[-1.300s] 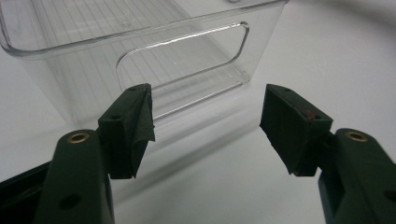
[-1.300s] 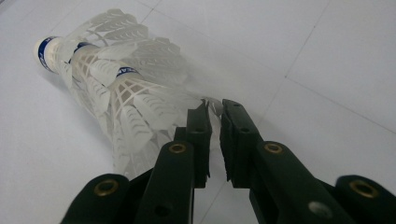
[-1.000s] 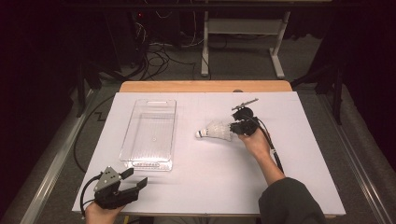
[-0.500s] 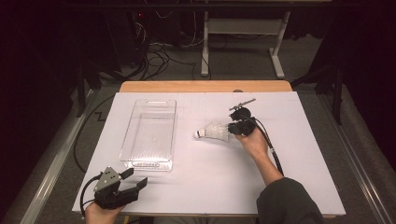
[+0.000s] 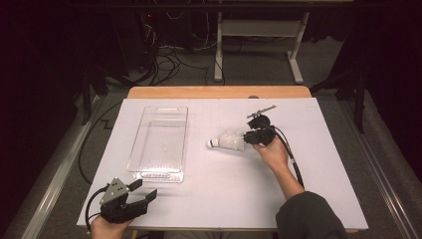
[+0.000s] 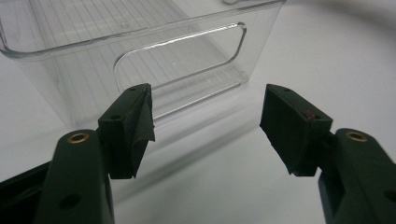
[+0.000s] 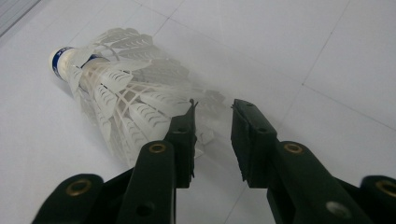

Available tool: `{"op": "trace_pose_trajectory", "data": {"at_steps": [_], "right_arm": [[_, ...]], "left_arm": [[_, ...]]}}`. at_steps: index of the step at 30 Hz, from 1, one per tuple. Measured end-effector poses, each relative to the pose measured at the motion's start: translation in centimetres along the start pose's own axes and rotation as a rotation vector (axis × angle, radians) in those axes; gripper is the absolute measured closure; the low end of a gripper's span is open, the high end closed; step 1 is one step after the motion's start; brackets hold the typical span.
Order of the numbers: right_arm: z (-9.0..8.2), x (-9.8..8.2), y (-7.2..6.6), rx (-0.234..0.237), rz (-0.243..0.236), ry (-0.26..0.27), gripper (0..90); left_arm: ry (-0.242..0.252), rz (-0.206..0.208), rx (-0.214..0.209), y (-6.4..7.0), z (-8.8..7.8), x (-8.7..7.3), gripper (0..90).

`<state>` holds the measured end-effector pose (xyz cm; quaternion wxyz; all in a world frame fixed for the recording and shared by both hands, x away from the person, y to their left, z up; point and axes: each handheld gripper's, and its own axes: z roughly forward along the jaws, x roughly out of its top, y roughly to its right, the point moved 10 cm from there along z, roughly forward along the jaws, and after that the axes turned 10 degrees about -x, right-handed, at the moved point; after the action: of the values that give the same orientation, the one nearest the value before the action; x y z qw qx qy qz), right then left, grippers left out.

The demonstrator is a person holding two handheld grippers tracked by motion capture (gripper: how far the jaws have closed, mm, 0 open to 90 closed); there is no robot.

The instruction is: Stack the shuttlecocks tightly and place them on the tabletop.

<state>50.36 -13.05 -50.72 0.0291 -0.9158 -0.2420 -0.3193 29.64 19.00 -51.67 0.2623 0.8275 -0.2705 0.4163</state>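
Note:
A white feather shuttlecock [image 5: 228, 141] lies on its side on the white table [image 5: 224, 194], right of centre, its cork tip pointing left. My right gripper [image 5: 247, 137] sits at the skirt end, held low by a hand. In the right gripper view the jaws [image 7: 212, 112] have just been opening. The edge of the shuttlecock [image 7: 126, 98] skirt reaches the gap beside the left pad, and neither pad presses on it. My left gripper [image 5: 145, 190] rests open near the table's front left corner. Nothing is between its jaws [image 6: 205, 116], which face the clear bin [image 6: 93, 60].
A clear plastic bin [image 5: 158, 175] with handle cutouts stands left of centre, nothing inside it. A small thin dark tool [image 5: 262, 109] lies behind the right hand. Cables trail from both grippers. Beyond the far edge are table legs and tangled wires on the floor.

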Motion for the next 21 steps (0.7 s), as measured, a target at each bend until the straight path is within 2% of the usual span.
{"op": "trace_pose_trajectory", "data": {"at_steps": [21], "right_arm": [[-0.68, -0.25, 0.65, 0.005, 0.017, 0.019, 65.2]], "left_arm": [[0.003, -0.002, 0.002, -0.05, -0.03, 0.02, 35.2]]}}
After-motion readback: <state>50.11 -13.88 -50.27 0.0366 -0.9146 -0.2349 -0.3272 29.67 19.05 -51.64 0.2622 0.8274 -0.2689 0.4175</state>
